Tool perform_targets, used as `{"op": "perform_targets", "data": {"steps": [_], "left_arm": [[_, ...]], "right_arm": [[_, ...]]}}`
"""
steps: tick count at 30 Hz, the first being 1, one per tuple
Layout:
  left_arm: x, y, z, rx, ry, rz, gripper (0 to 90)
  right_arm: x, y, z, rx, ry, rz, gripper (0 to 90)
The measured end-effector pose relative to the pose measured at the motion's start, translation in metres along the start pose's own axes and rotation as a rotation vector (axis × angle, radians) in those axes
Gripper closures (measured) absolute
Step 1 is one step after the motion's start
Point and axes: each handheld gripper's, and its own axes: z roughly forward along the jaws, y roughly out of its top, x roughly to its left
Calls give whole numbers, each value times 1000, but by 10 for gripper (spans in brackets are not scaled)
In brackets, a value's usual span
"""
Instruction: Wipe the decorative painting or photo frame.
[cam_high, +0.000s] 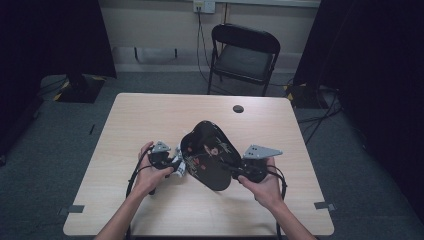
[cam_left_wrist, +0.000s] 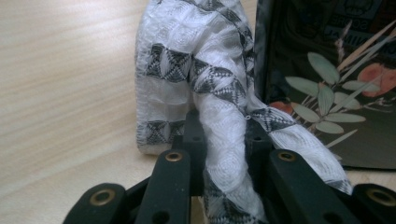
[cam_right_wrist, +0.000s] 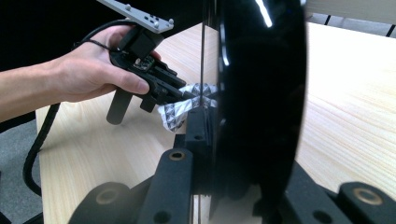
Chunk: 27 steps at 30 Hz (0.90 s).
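White-and-black patterned cloth (cam_left_wrist: 205, 93) is sitting clamped in the left gripper (cam_high: 172, 165), whose jaws are standing narrow on a twisted fold of it. From that gripper, the cloth is lying just ahead and is touching the left edge of the black tray (cam_high: 210, 155), so the left hand (cam_high: 147, 177) is the nearer one for wiping. The tray is standing tilted on the wooden table (cam_high: 150, 115), with its long axis running from far-left to near-right in the high view and its painted leaf side facing the cloth. The right gripper (cam_high: 240, 172) is pinching the tray's near-right rim, jaws narrow. Count: one cloth, one tray, two grippers, one table, one chair (cam_high: 245, 55) beyond.
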Motion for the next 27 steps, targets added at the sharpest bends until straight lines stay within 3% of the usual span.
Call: {"op": "perform_targets", "data": {"steps": [6,9,13,17,24,27], "left_arm": [[6,8,-14,-95,-6,-55,763],[3,5,-11,-71,-2,-40,763],[-2,-2,0,18,3,7,764],[-2,-2,0,18,3,10,764],[3,10,-18,-72,-2,-25,765],[4,19,-30,-105,3,-19,764]], "right_arm": [[0,0,0,-1,2,0,810],[0,0,0,-1,1,0,810],[0,0,0,1,0,0,810],[0,0,0,1,1,0,810],[-2,0,0,3,4,3,809],[-2,0,0,4,2,2,803]]}}
